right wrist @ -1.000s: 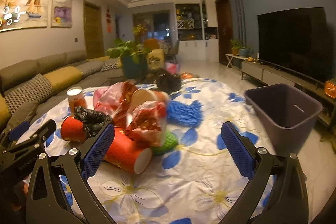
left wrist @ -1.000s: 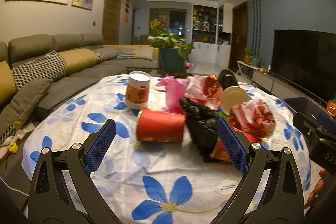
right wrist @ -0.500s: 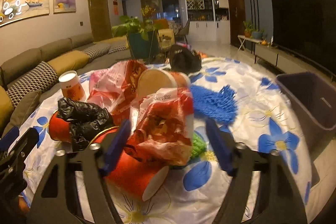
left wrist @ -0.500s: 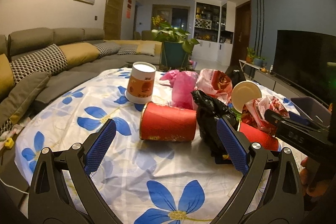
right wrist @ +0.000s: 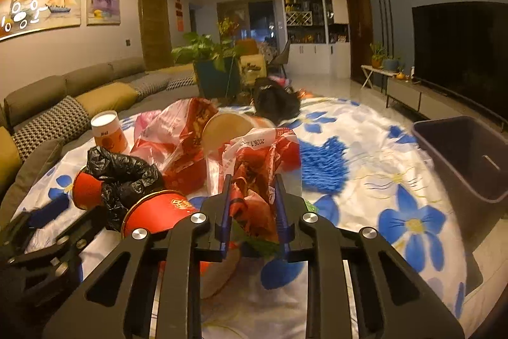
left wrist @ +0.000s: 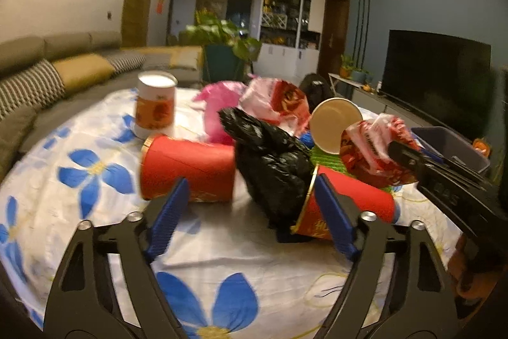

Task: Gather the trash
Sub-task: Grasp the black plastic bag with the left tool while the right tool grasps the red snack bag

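Trash lies heaped on the bench under its blue-flowered cloth. From the left wrist: the left gripper has just been closing, yet its blue pads touch nothing. A crumpled black bag sits straight ahead between the fingers, a red cup lies on its side just past the left finger, and a second red cup lies behind the right finger. Farther ahead and to the left an orange-labelled can stands upright. Off to the right, the right gripper pokes into a red-and-white snack wrapper.

From the right wrist: the right gripper has just been closing too, and its narrow jaws pinch the snack wrapper between the pads. The black bag and a red cup lie to its left, where the left gripper shows at the edge. A blue mop-like cloth lies ahead to the right, and a dark bin stands well right, beside the bench
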